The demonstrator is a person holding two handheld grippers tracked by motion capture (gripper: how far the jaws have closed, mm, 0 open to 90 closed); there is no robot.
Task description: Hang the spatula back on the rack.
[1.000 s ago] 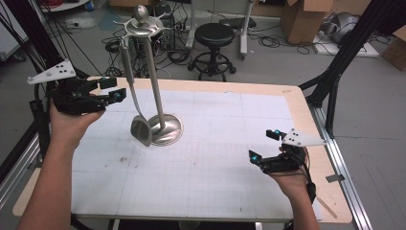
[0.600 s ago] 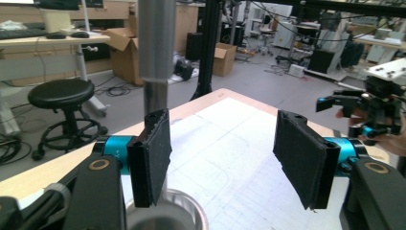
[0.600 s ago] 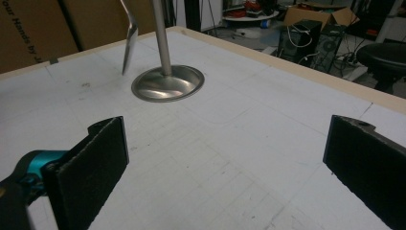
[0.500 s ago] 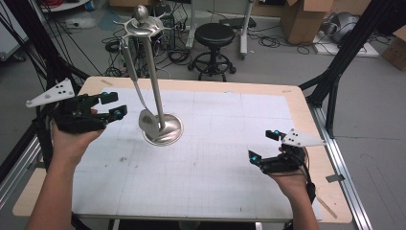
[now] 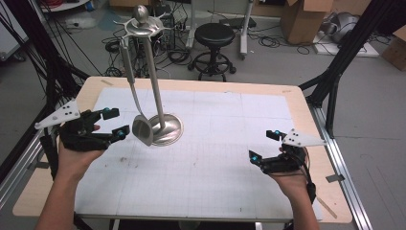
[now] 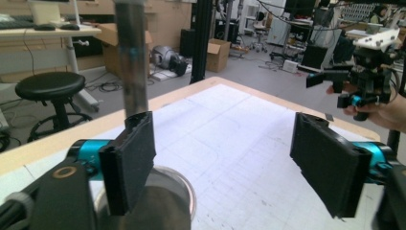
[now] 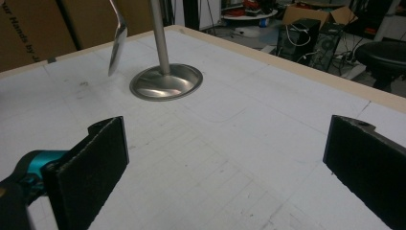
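High view: spoon (image 5: 141, 130) hangs; stand (image 5: 154, 79) upright

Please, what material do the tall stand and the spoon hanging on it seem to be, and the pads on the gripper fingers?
The stand looks like polished metal, probably steel: its round base mirrors the light. The spoon has the same silvery shine, so likely the same metal. The finger pads look like matte black rubber or foam, with a rough, grainy face; which one, I cannot tell.
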